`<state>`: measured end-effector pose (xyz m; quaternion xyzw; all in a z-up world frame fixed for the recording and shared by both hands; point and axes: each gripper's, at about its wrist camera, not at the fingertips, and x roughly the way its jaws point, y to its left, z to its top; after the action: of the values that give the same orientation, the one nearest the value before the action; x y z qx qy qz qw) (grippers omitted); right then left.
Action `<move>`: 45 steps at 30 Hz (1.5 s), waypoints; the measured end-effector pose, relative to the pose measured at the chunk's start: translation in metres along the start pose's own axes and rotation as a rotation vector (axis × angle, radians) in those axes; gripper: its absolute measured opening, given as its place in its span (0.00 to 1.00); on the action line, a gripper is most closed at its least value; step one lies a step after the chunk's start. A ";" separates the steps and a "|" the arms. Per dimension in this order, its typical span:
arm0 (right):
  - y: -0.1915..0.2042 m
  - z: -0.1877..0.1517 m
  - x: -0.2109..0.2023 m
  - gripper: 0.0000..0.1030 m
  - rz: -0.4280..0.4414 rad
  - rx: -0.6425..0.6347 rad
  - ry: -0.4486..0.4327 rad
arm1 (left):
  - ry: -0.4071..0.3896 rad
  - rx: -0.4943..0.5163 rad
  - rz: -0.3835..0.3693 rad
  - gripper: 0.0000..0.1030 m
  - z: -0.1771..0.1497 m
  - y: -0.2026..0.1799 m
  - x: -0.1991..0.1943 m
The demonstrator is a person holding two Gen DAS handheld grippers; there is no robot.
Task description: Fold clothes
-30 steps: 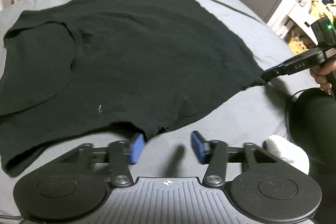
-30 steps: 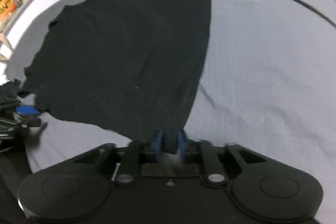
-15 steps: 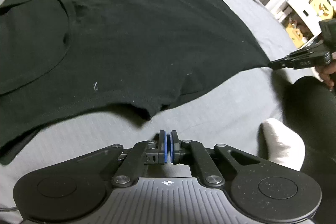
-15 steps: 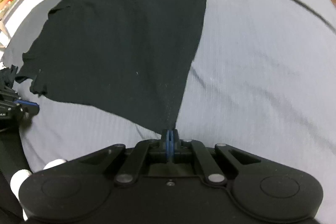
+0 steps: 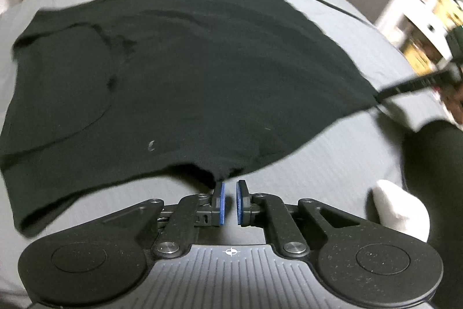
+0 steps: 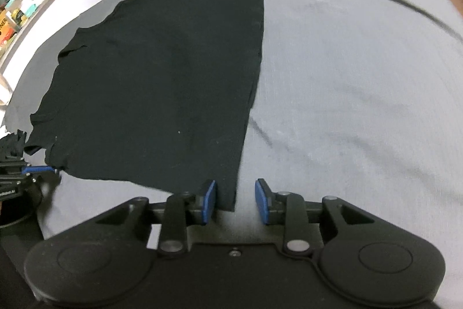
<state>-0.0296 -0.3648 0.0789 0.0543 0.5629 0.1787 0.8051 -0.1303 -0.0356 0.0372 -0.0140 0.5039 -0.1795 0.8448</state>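
Black shirt (image 5: pixel 202 71) spread flat on grey bedsheet (image 6: pixel 361 77); left gripper (image 5: pixel 228 203) pads parted by a narrow gap, nothing between them, near hem just ahead; right gripper (image 6: pixel 235 200) jaws wide apart, shirt's near corner lying between, unpinched; white sock (image 5: pixel 399 213) at right.

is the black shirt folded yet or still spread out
Spread out: the black shirt lies flat in one layer on the grey bed, no fold visible.
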 end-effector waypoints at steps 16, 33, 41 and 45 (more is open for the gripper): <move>0.001 -0.008 0.008 0.30 0.032 -0.028 0.001 | 0.009 0.078 0.119 0.06 -0.006 -0.010 0.000; 0.004 -0.009 0.013 0.32 0.024 -0.060 0.028 | -0.122 0.066 0.094 0.58 -0.006 -0.016 -0.005; 0.000 -0.011 0.013 0.32 0.045 -0.039 0.024 | -0.115 0.049 0.055 0.32 -0.004 -0.016 -0.002; -0.006 -0.010 0.015 0.30 0.073 0.003 0.027 | -0.092 0.038 0.060 0.24 -0.005 -0.015 0.001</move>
<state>-0.0327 -0.3661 0.0608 0.0737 0.5717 0.2080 0.7902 -0.1384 -0.0497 0.0372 0.0087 0.4613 -0.1628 0.8721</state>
